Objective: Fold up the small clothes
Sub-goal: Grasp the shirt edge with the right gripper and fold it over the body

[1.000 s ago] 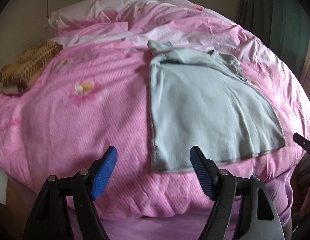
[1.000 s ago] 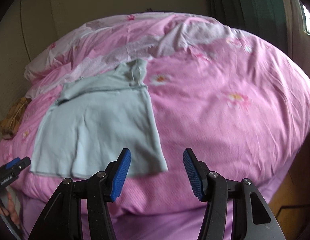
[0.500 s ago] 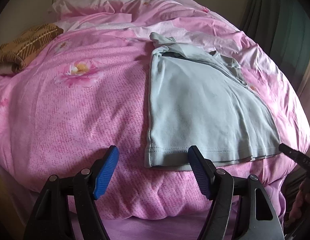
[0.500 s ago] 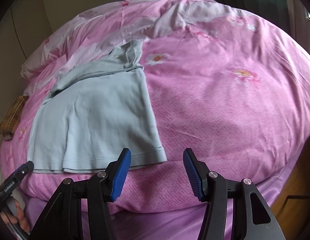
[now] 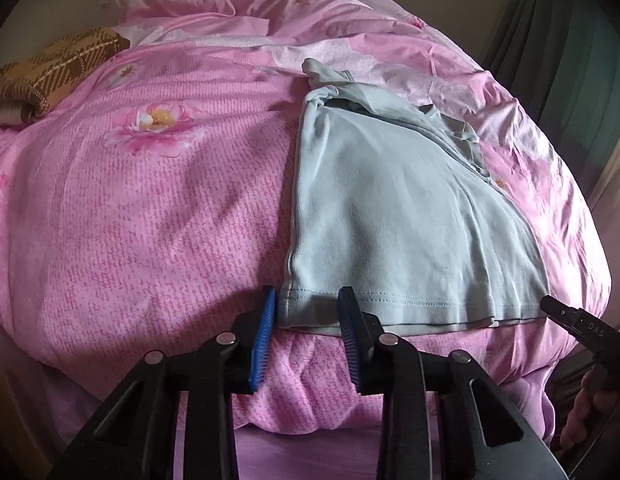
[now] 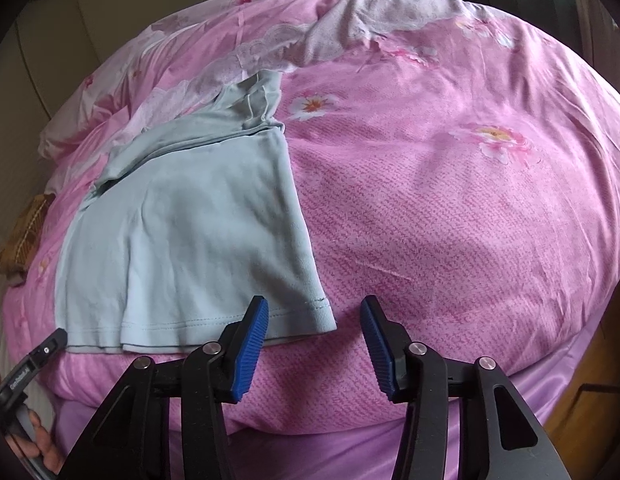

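The left tool has just been closing; its blue pads straddle the near left hem corner of the shirt, still apart and not yet pinching it. The right tool has also been narrowing; its jaws stand apart around the near right hem corner, with one pad over the cloth. The pale blue shirt lies flat on the pink bed. A brown plaid cloth sits far left.
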Demonstrator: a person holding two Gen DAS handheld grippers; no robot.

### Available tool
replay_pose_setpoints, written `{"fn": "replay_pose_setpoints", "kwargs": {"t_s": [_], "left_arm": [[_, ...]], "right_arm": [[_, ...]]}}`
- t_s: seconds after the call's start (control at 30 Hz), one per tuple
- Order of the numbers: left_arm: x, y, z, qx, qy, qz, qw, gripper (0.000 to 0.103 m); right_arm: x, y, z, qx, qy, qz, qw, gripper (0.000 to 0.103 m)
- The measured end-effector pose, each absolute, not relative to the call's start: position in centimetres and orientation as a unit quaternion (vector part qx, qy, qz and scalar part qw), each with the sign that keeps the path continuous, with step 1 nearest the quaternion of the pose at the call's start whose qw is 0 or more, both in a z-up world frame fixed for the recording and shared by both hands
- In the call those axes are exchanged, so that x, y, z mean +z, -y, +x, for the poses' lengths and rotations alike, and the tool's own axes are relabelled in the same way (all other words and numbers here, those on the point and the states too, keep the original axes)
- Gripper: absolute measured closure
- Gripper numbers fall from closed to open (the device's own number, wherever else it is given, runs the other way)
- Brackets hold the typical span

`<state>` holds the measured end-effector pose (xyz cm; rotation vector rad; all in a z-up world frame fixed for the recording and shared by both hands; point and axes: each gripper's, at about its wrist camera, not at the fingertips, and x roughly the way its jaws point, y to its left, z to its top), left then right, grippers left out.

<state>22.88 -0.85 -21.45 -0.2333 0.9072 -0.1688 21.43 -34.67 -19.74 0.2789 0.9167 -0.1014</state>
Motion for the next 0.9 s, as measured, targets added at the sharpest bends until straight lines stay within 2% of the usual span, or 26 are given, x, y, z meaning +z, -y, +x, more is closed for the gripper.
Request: {"fn": "replay_pose_setpoints", "kwargs": {"t_s": [0.03,0.1,0.23,0.3,0.43,0.5,0.9], "left_arm": [[-21.6,0.8,22.9,-0.08,-0.439,-0.113,0.888,0.073],[-21.7,0.7,22.9,-0.071,-0.444,-0.111,0.886,0.081],[-22.2,0.4,23.0,-0.067,-0.453,-0.113,0.882,0.081],[-22.2,0.4,23.1,-0.071,-0.452,-0.117,0.882,0.082],[-22.1,0.4,23.2,-0.085,-0.453,-0.136,0.877,0.082],[-22.0,0.8,23.1,-0.09,-0.452,-0.131,0.878,0.094],[-18.8,-0.3,22.7,-0.074,-0.406,-0.124,0.902,0.095]], "right_arm": [[-19.8,34.7,21.5,-0.047,-0.442,0.139,0.885,0.06],[-20.1,35.0,21.7,-0.045,-0.447,0.149,0.881,0.065],[-20.6,35.0,21.9,-0.045,-0.459,0.152,0.874,0.074],[-20.7,34.9,21.9,-0.04,-0.462,0.157,0.872,0.083],[-20.8,35.1,21.9,-0.033,-0.462,0.175,0.869,0.087],[-20.8,35.2,21.8,-0.034,-0.46,0.179,0.869,0.092],[-18.5,35.3,20.9,-0.045,-0.425,0.17,0.888,0.095]]}}
